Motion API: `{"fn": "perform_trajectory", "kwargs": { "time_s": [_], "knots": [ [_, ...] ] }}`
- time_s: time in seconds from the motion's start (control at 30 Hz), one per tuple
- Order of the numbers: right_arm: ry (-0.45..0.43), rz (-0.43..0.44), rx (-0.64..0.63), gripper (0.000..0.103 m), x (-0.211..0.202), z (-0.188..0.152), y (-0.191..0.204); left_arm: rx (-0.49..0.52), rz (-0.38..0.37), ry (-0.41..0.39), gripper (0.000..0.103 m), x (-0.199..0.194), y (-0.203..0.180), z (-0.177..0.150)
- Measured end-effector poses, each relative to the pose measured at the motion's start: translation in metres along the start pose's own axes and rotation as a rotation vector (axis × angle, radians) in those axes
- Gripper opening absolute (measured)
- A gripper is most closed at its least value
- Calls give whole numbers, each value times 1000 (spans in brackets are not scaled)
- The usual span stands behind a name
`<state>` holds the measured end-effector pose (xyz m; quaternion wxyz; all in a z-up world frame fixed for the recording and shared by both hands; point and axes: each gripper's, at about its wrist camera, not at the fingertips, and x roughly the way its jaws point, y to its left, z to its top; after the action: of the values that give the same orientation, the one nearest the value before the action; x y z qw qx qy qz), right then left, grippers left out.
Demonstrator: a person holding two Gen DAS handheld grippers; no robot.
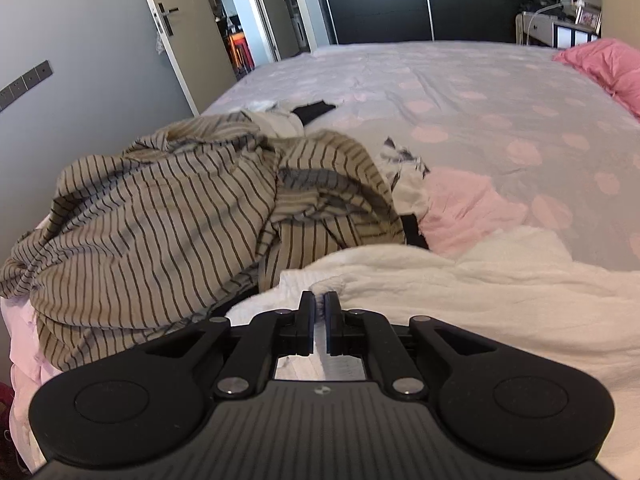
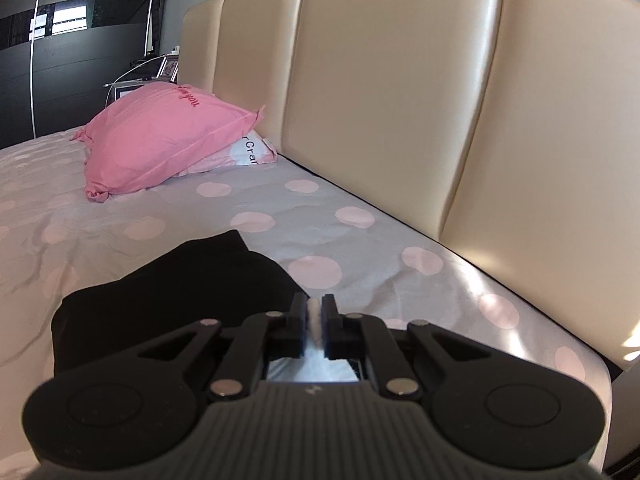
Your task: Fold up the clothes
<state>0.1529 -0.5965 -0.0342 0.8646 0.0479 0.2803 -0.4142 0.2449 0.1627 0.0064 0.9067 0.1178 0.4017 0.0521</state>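
A white textured garment [image 1: 460,292] lies spread across the near part of the bed in the left wrist view. My left gripper [image 1: 319,300] is shut on a bunched edge of it. In the right wrist view my right gripper [image 2: 315,307] is shut on a thin strip of white cloth [image 2: 314,322], low over the bed. A black garment [image 2: 160,304] lies flat just left of that gripper. A heap of clothes with a beige striped garment [image 1: 160,216] on top sits left of the white one, and a pink piece [image 1: 464,208] pokes out behind it.
The bed [image 1: 460,92] has a grey cover with pink dots. A pink pillow [image 2: 160,140] lies by the cream padded headboard [image 2: 400,100]. A dark wardrobe [image 1: 380,0], an open door [image 1: 188,28] and a side table [image 1: 556,28] stand beyond the bed.
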Motion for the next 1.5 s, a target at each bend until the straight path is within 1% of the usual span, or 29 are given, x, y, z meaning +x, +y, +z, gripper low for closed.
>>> {"fn": "perform_trajectory", "kwargs": {
  "time_s": [0.1,0.13,0.2,0.23,0.27,0.33,0.4,0.43,0.53,0.57,0.6,0.67,0.8,0.87,0.93,1.13,1.23,1.33,1.37,1.4,1.47,1.5],
  "knots": [
    [24,8,-22,11,11,-3,11,30,-10,25,4,11,-3,-3],
    [28,16,-28,13,13,-4,13,33,-10,32,4,14,-3,-5],
    [24,16,-40,32,11,-5,13,23,-11,36,7,17,1,-7],
    [20,14,-45,48,10,-5,13,13,-9,33,7,17,4,-8],
    [11,11,-44,58,7,-5,12,1,-9,30,7,16,7,-8],
    [-9,8,-25,64,-2,-5,7,-28,-20,32,9,14,13,-8],
    [-19,19,6,65,-14,-4,1,-55,-27,24,16,7,16,-8],
    [-25,31,25,66,-23,-4,-2,-61,-34,12,16,2,17,-8],
    [-31,123,72,68,-49,-6,-5,-60,-59,-38,17,-20,14,-9],
    [-27,159,74,68,-58,-6,-3,-56,-69,-54,19,-28,13,-10],
    [-23,198,68,68,-67,-7,-1,-53,-84,-68,25,-37,11,-12],
    [-18,274,42,68,-87,-10,7,-52,-121,-92,31,-54,9,-18],
    [-18,415,-24,68,-129,-21,22,-50,-191,-125,35,-85,4,-34],
    [-20,469,-65,69,-149,-29,28,-40,-229,-130,37,-97,0,-45],
    [-15,526,-97,69,-168,-38,34,-12,-273,-134,40,-108,-7,-60],
    [2,699,-138,68,-220,-73,43,93,-389,-136,40,-139,-33,-114],
    [-17,751,-194,68,-246,-102,47,166,-454,-139,40,-155,-47,-139],
    [1,800,-251,68,-268,-132,49,240,-534,-145,41,-170,-61,-165],
    [9,816,-270,68,-275,-142,50,256,-567,-140,43,-173,-65,-173],
    [19,826,-294,68,-282,-151,52,274,-611,-128,47,-175,-70,-181],
    [42,837,-350,68,-294,-168,57,315,-676,-99,48,-179,-79,-195],
    [53,855,-379,68,-301,-176,59,336,-704,-85,48,-180,-83,-202]
  ]
}}
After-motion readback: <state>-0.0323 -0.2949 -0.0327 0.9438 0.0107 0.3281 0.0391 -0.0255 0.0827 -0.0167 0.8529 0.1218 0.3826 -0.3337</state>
